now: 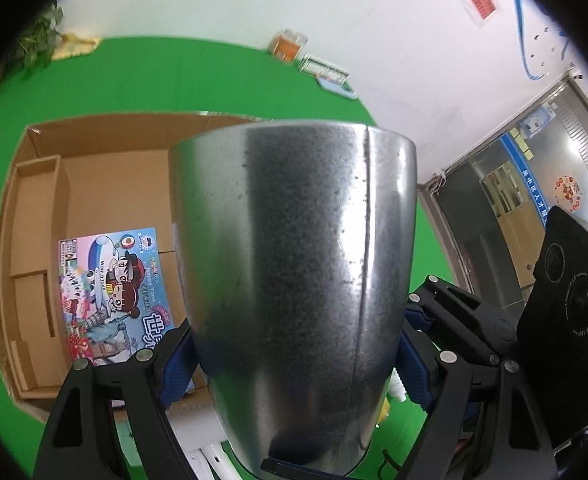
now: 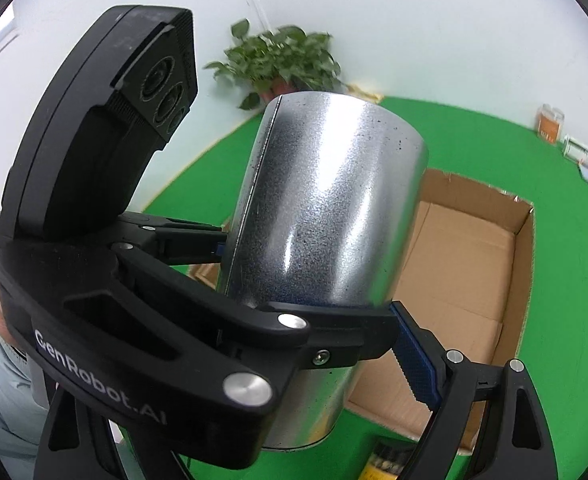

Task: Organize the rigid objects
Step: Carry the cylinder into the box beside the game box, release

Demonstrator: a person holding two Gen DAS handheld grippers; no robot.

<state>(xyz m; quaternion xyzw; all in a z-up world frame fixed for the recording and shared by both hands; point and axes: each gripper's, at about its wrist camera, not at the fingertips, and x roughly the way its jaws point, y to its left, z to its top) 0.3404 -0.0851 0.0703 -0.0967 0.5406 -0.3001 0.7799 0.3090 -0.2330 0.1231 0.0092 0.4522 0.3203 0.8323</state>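
A galvanized metal bucket (image 1: 294, 280) hangs above an open cardboard box (image 1: 106, 184), clamped between both hand-held grippers, the left hand-held gripper (image 1: 294, 360) and right hand-held gripper (image 2: 314, 320) pressing opposite walls. It looks rigid, light and slippery; the blue pads (image 2: 414, 364) probably grip best low on the tapered wall.

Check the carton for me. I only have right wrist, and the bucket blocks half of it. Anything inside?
Observer: Yes. A flat cartoon-print box lies on the floor of the carton, in the part your view hides.
Operator: Any dividers?
Observer: A cardboard insert runs along one side wall and forms narrow compartments.
Operator: Left grip on the bucket?
Observer: Seen head-on, both blue pads of the left gripper press on the lower sides of the metal bucket.
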